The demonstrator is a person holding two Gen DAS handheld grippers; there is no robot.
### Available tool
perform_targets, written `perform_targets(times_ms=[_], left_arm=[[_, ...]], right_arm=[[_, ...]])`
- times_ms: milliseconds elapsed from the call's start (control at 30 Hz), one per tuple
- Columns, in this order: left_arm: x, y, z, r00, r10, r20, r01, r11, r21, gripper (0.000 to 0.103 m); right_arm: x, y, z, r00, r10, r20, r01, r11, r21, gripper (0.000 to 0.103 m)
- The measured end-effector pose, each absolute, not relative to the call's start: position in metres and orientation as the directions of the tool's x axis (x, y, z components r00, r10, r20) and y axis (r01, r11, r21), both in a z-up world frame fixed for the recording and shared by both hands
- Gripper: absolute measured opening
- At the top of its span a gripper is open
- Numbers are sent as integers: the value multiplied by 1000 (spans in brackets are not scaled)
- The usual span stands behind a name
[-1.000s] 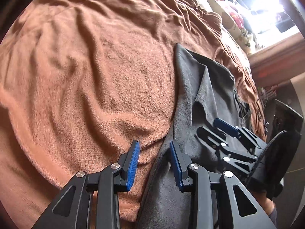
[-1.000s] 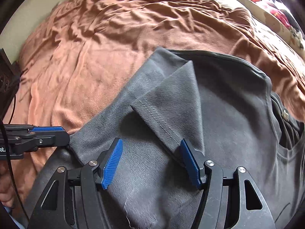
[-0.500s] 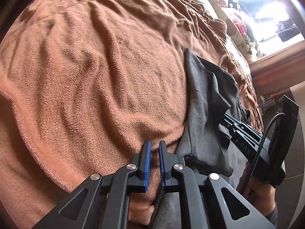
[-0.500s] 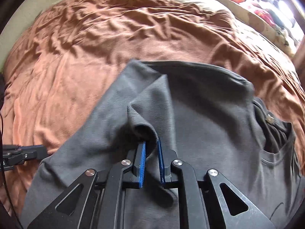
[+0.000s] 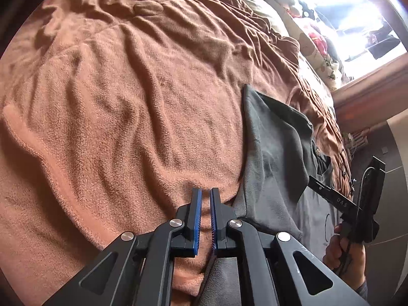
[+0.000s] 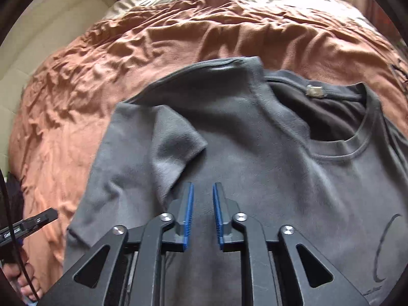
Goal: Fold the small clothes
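- Nearest my left lens: left gripper (image 5: 205, 190), blue pads a narrow slit apart and starting to part. Only brown blanket (image 5: 127, 102) shows through the slit, with no cloth pinched that I can see. A second ago these jaws stood wide astride the shirt's edge.
- Just beside that tool, to its right: side hem of the grey T-shirt (image 5: 270, 158), running up the blanket. It passes under my right-hand finger.
- Nearest my right lens: right gripper (image 6: 202, 185), pads apart and opening, nothing between them, hovering over the shirt's chest. Half a second ago it was pinched shut on the sleeve fold.
- Just beyond those pads: sleeve (image 6: 173, 148), released and lying folded inward across the chest. I judge the sleeve fold on this side done, with the body folds left to do.
- Farther: neckline with pale label (image 6: 315, 90), facing up. The shirt lies flat on the blanket, which stretches away behind it.
- Right view only: whole chest, folded sleeve, collar, label, a printed arc (image 6: 385, 250) at the right edge, and my left hand (image 6: 15, 275) low at the left.
- Left view only: my right hand (image 5: 346, 255) on its handle, floral bedding (image 5: 318, 48) and a bright window (image 5: 344, 12) beyond. The shirt shows here as an edge-on strip only.
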State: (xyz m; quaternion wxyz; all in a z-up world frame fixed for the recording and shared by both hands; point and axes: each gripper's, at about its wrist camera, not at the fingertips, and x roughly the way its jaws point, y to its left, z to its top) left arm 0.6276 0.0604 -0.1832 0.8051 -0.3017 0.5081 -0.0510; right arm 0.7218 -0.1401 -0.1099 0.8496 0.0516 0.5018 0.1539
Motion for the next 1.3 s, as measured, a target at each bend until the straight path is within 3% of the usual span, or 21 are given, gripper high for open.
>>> perform_targets(times_ms=[67,100,400,667,867,1000,1133,1200,1233,1267,1300], left_arm=[[633,53,-183,471,-394,-790,-213,818,-535,21],[635,49,-184,465,-399,-790,-208,819,-535,27],[655,18,-199,433,-419,-798,-152,839,-522,28],[661,9,-202,433,-395,-810,-128,863,-489,28],[659,9,-204,436,-384,-814,-133,867,-480,22],[658,7,-206,432,-368,-823,-117,882,-456,14],[658,8,-206,432,-368,-823,-119,881,-457,9],[658,8,-205,431,-368,-824,-121,881,-457,7],[657,8,-204,431,-363,-826,-119,885,-450,6],[657,8,-203,427,-351,-833,-119,892,-436,6],[656,9,-203,420,-342,-841,-125,896,-427,6]], right_arm=[[722,-138,-111,428,355,-831,-222,933,284,40],[724,-137,-112,424,379,-822,-220,924,312,41],[770,-159,-138,402,510,-760,-120,852,509,42],[759,-192,-152,456,656,-602,-84,704,705,42],[752,-206,-158,480,687,-546,-87,656,750,42],[748,-208,-163,479,687,-546,-95,659,746,42],[757,-202,-171,457,617,-640,-44,735,677,42],[762,-204,-171,462,605,-649,-26,740,672,32],[763,-203,-168,465,578,-671,-23,765,643,10],[763,-203,-165,473,520,-711,-13,811,584,0],[763,-204,-162,480,492,-726,-8,830,557,0]])
